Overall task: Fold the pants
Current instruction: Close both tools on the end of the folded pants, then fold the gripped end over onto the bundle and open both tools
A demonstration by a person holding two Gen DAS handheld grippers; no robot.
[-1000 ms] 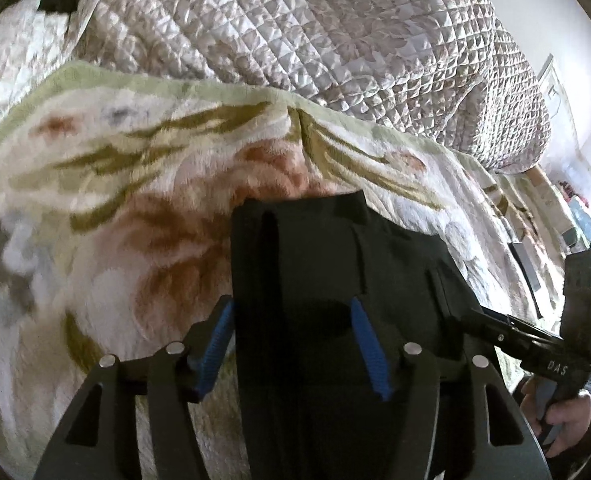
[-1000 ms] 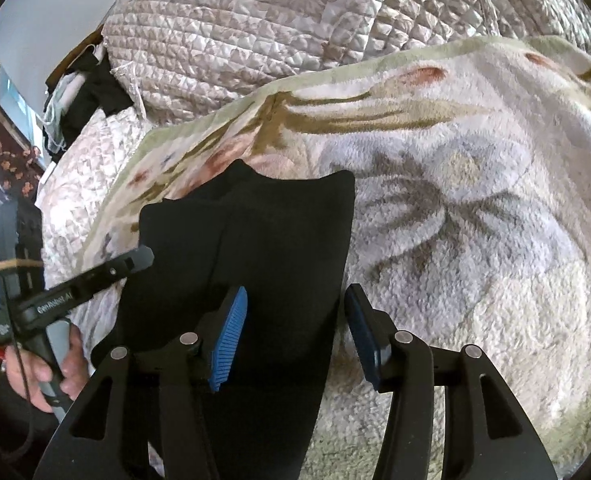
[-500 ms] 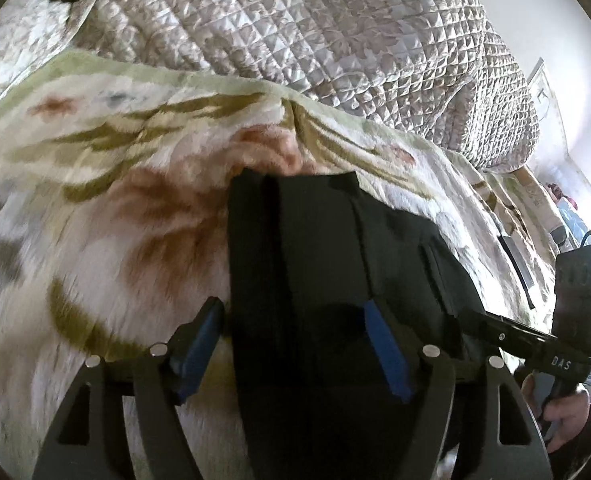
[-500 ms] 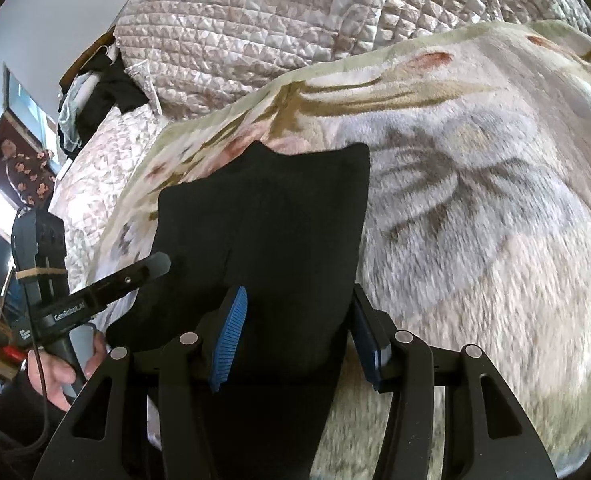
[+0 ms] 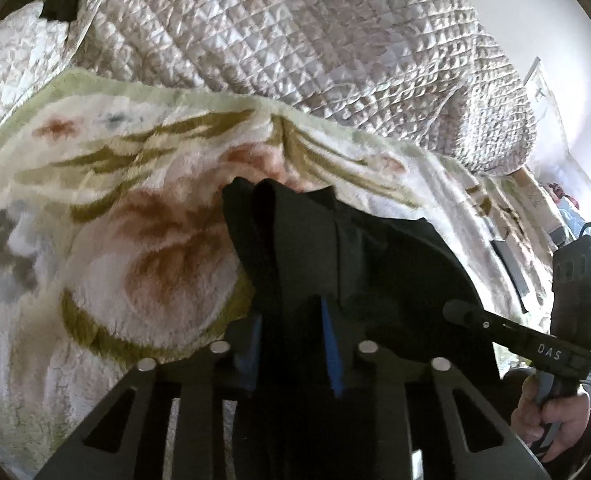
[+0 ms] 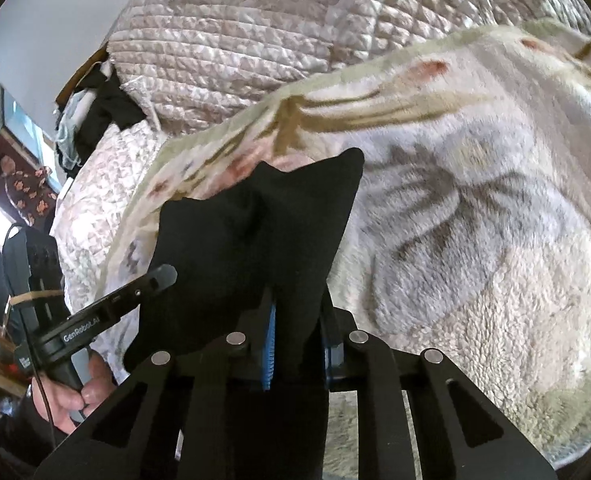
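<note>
The black pants lie on the floral fleece blanket that covers the bed, their far edge bunched into a ridge just short of the blanket's pale green border. Behind that border a quilted beige comforter is heaped up against the wall.

The left gripper has just been closing its jaws, and they now stand narrow with a thick fold of the pants between the blue pads; the cloth fills the gap and is pinched there, near the blanket-side edge of the garment. The fabric runs from this grip up and away toward the bunched ridge.

The right gripper has likewise just been closing, and its jaws are drawn in tight on a strip of the same pants, the blue pad pressed against the dark cloth. From this side the pants rise from the grip into two peaks, the taller one on the side nearer the open blanket.

In the left wrist view the right gripper shows at the far side of the pants, held by a hand. In the right wrist view the left gripper appears beside the pants with another hand around its handle. Beyond the comforter, dark clothing is piled by the wall
</note>
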